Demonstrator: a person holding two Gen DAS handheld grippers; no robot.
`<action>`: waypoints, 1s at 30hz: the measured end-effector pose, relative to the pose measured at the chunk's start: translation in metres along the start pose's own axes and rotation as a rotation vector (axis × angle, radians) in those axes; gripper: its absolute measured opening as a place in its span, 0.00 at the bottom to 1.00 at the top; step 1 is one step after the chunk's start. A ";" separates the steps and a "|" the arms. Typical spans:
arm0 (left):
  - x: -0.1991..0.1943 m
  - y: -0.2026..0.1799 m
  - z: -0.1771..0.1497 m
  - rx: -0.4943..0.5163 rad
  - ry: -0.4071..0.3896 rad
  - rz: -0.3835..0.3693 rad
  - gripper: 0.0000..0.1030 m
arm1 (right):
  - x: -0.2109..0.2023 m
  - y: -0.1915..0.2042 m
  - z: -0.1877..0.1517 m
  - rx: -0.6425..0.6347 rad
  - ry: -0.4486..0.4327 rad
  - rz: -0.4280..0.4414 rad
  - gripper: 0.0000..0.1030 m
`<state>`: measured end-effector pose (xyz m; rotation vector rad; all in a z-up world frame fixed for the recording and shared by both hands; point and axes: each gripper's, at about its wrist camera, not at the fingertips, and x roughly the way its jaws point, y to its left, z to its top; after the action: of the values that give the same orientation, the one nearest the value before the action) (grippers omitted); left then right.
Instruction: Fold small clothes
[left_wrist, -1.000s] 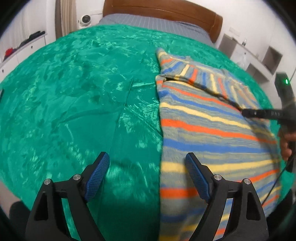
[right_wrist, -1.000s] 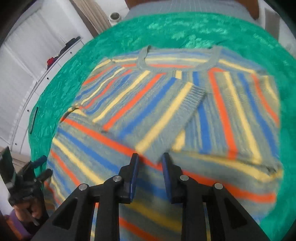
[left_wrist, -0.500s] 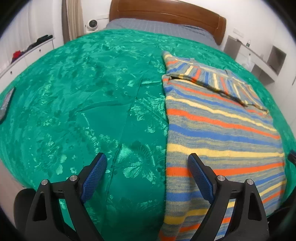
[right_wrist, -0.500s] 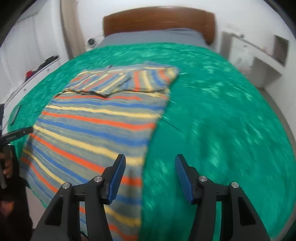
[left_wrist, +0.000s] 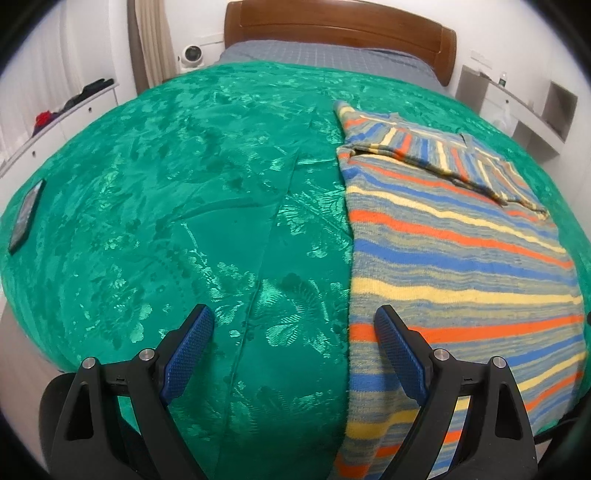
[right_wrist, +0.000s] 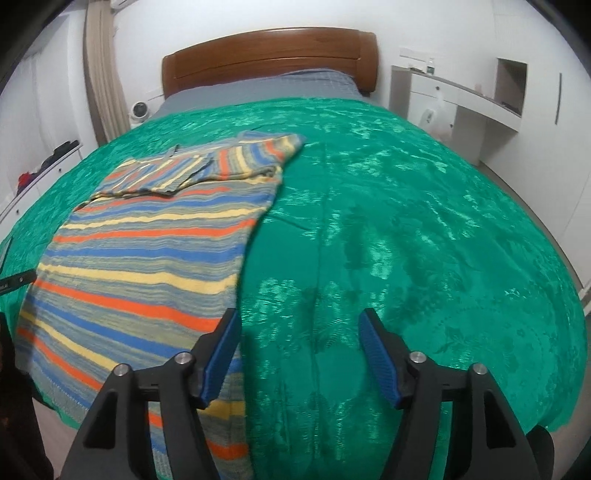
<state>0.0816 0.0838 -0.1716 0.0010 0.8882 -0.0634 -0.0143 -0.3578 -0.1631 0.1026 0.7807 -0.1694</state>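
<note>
- Striped sweater (left_wrist: 454, 258): lies flat on the green bedspread (left_wrist: 184, 206), hem hanging over the near edge; both sleeves are folded in across the chest at the far end (right_wrist: 207, 166).
- Right gripper (right_wrist: 299, 354): a second ago nearly closed over the folded sleeve; now drawn back to the near edge, jaws wide apart, holding nothing, its left finger over the sweater's right border.
- Left gripper (left_wrist: 295, 354): jaws wide apart, empty, straddling the sweater's left border; barely moved.
- Phone (left_wrist: 26, 214): on the bedspread, well apart from the garment.
- Judgement: sleeve stage looks done; both grippers sit placed to take the hem corners for the lengthwise fold.
</note>
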 end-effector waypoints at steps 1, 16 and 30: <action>0.000 0.000 0.000 0.002 0.000 0.003 0.88 | 0.000 -0.002 0.000 0.007 -0.002 -0.003 0.64; -0.005 0.007 -0.001 -0.017 -0.039 -0.011 0.90 | 0.003 -0.005 0.001 0.008 -0.009 -0.086 0.80; 0.007 0.013 -0.005 -0.055 0.009 -0.017 0.92 | 0.013 -0.016 -0.004 0.050 0.042 -0.128 0.80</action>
<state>0.0835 0.0967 -0.1807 -0.0574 0.8992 -0.0546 -0.0106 -0.3746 -0.1754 0.1039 0.8260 -0.3088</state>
